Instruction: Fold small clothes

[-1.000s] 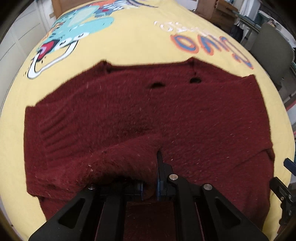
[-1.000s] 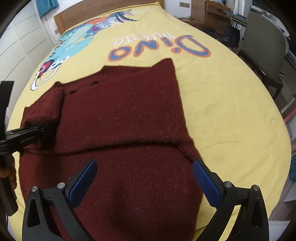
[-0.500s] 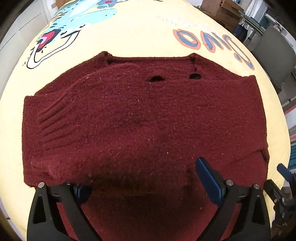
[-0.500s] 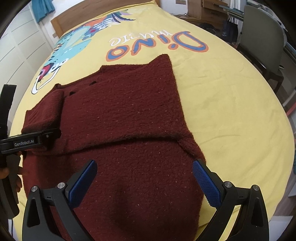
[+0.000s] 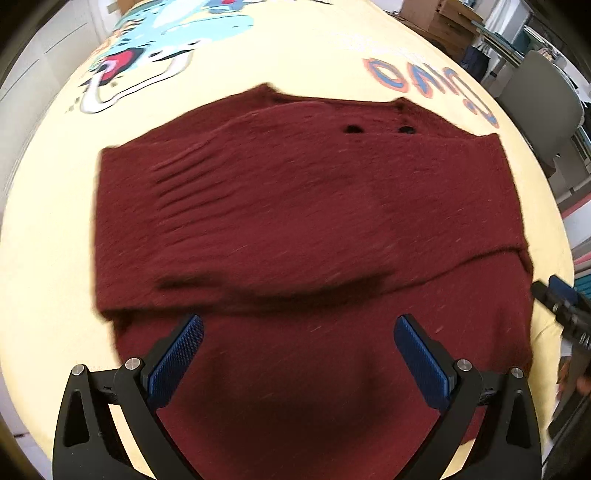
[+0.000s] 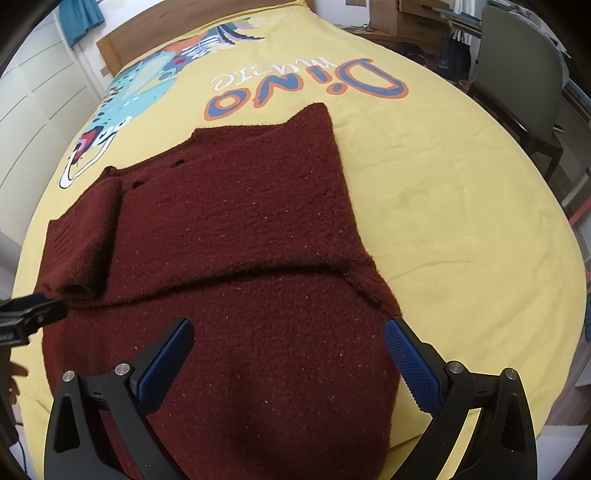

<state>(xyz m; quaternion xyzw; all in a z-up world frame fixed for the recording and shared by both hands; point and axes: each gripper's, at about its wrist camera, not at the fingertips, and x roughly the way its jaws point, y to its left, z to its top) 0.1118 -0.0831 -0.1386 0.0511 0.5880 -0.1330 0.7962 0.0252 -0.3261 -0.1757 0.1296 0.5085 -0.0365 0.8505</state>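
A dark red knitted sweater lies flat on the yellow bedspread, both sleeves folded across its body. It also shows in the right wrist view, with the ribbed cuff lying at its left side. My left gripper is open and empty, above the sweater's near hem. My right gripper is open and empty, above the hem on the right side. The left gripper's tip shows at the left edge of the right wrist view.
The bedspread carries a dinosaur print and "Dino" lettering. A grey chair and wooden furniture stand to the right of the bed. A wooden headboard is at the far end.
My left gripper let go of the left sleeve, opened wide and drew back toward the hem. The sleeve now lies folded across the body. My right gripper stayed open and barely moved.
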